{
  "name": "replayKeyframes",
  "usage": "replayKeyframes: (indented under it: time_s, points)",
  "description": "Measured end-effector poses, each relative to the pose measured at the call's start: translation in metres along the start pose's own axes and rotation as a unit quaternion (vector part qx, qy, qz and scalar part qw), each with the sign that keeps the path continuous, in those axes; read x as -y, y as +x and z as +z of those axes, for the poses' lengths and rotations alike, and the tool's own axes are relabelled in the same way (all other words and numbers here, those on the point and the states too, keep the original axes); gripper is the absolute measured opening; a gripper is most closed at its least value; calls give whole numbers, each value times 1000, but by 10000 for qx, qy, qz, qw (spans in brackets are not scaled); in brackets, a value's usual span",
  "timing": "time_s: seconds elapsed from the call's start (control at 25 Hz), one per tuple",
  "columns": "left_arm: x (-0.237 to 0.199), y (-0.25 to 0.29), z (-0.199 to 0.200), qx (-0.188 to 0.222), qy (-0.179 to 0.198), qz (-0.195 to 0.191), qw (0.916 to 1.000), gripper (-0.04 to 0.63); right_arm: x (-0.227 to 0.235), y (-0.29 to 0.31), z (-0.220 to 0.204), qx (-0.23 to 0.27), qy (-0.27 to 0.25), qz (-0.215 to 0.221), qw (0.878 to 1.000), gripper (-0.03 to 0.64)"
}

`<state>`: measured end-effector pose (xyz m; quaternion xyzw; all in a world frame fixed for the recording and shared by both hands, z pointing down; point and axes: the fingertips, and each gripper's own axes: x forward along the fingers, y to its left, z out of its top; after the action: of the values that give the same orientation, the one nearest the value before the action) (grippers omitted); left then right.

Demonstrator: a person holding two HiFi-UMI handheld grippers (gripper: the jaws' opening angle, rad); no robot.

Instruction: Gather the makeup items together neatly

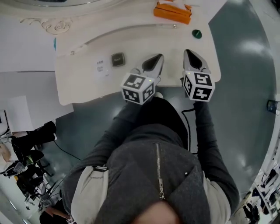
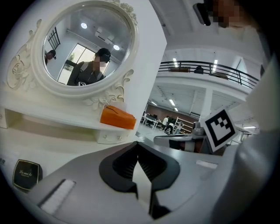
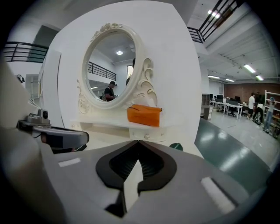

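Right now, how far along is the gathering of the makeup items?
Done: nothing visibly. The orange pouch lies on the shelf, the dark compact on the tabletop toward the left, and the green disc near its right edge, all apart. In hand: nothing; the left gripper and right gripper have jaws together and empty. Left: bringing all the items together.

Bright, even indoor light; fisheye at the edges.
Lit from ceiling strips (image 3: 249, 68); pale glare on floor (image 1: 253, 46); soft shadows. Strong barrel bend and black corners in both gripper views, near foreground slightly soft; rim bend in head view, blur at bottom.
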<state>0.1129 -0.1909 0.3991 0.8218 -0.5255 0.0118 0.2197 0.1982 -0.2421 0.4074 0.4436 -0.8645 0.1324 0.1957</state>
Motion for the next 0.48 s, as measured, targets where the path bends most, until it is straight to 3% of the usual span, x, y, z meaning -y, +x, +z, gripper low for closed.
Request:
replayKeyframes:
  time_s: [0.24, 0.48]
  points:
    - [-8, 22, 8, -23, -31, -19, 10000, 9, 56, 13, 9, -262, -417, 29, 9988, 3]
    - [-15, 42, 9, -158, -68, -16, 9999, 9, 83, 32, 18, -460, -742, 179, 9960, 3]
